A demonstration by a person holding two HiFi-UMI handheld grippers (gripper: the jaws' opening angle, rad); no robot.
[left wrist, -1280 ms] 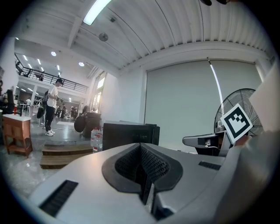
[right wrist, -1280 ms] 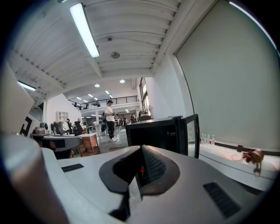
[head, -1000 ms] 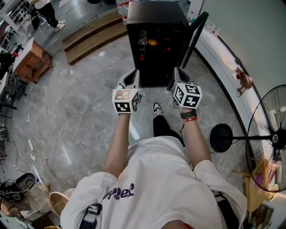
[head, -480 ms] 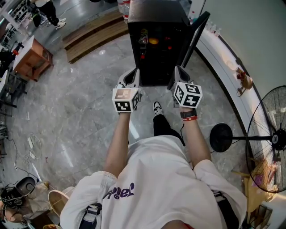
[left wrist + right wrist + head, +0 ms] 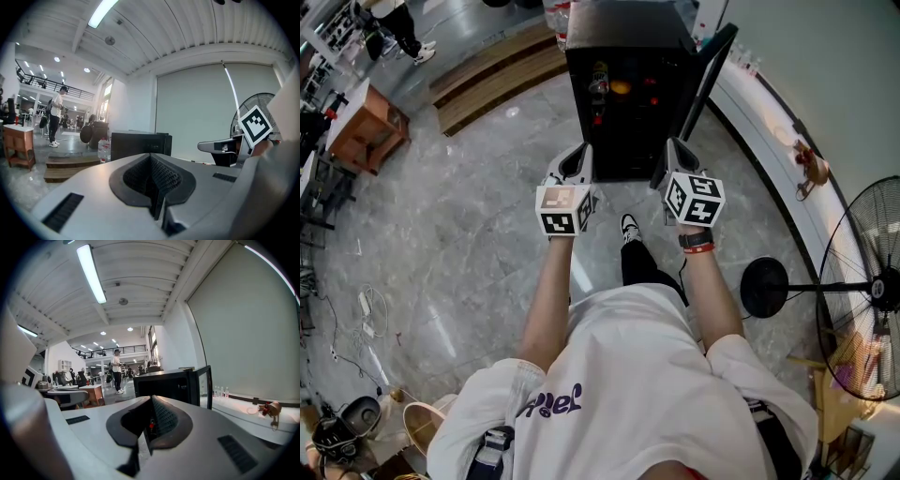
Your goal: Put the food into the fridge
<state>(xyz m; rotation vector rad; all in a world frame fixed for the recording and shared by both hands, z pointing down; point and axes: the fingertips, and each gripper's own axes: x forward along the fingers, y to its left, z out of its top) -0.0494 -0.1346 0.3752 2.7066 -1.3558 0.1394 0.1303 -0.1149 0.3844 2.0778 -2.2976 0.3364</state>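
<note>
Head view | fridge (image 5: 623, 33) black, boxy | door (image 5: 709, 73) open | orange food (image 5: 621, 88) inside

"What's in the fridge (image 5: 623, 42)?"

"Couldn't tell you. An orange blob (image 5: 621, 87) and some red specks (image 5: 652, 82) on its dark shelves, all too small to name. The fridge's far end is cut off by the head view's top edge."

"And left of the fridge?"

"Clear bottles (image 5: 559, 17), sliced by that same edge. Farther left, a bystander (image 5: 403, 33) is cropped above the waist."

"Right of the fridge?"

"A little brown thing (image 5: 811, 169) on the white ledge (image 5: 759, 103), too small to make out. The standing fan (image 5: 883, 286) beyond it runs off the right edge. In the right gripper view, tiny bottles (image 5: 220, 392) stand on that ledge, their labels unreadable."
</note>
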